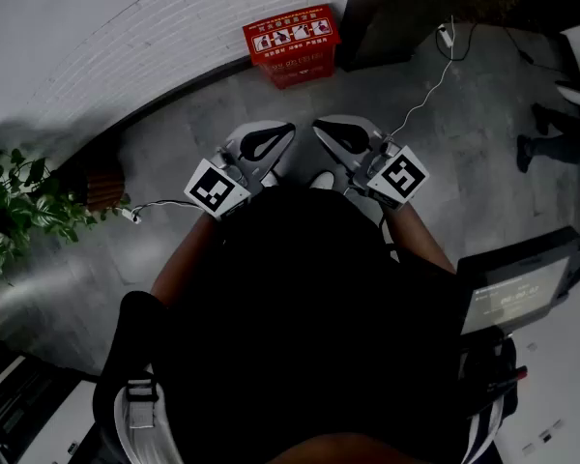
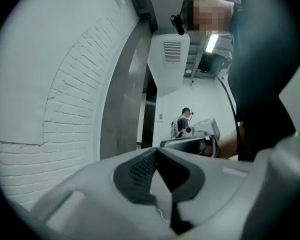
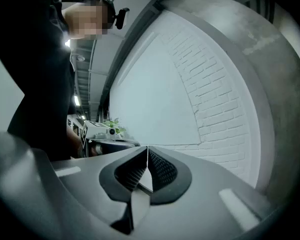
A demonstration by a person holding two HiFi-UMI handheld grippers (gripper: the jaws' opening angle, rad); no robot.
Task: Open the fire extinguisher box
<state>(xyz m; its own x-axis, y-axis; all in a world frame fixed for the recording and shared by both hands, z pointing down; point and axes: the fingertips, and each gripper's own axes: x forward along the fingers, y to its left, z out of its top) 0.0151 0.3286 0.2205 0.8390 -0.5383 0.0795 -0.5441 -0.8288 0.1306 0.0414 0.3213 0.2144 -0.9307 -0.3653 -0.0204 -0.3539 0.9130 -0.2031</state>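
Grey floor (image 1: 445, 162) at white brick wall (image 1: 126, 37), red box (image 1: 292, 44) well ahead. Left gripper (image 1: 288, 130), right gripper (image 1: 319, 127): closed, empty. Likely fault: shut jaws skidding off lid (image 1: 290, 29)

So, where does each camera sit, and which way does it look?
Head view: on the person's head, steeply down at the red fire extinguisher box; torso, forearms, left tongs and right tongs show.
Left gripper view: on the left tongs, level along shut jaws; torso and right tongs show.
Right gripper view: on the right tongs, level along shut jaws; torso and left tongs show.
Shared: both gripper views show the brick wall.
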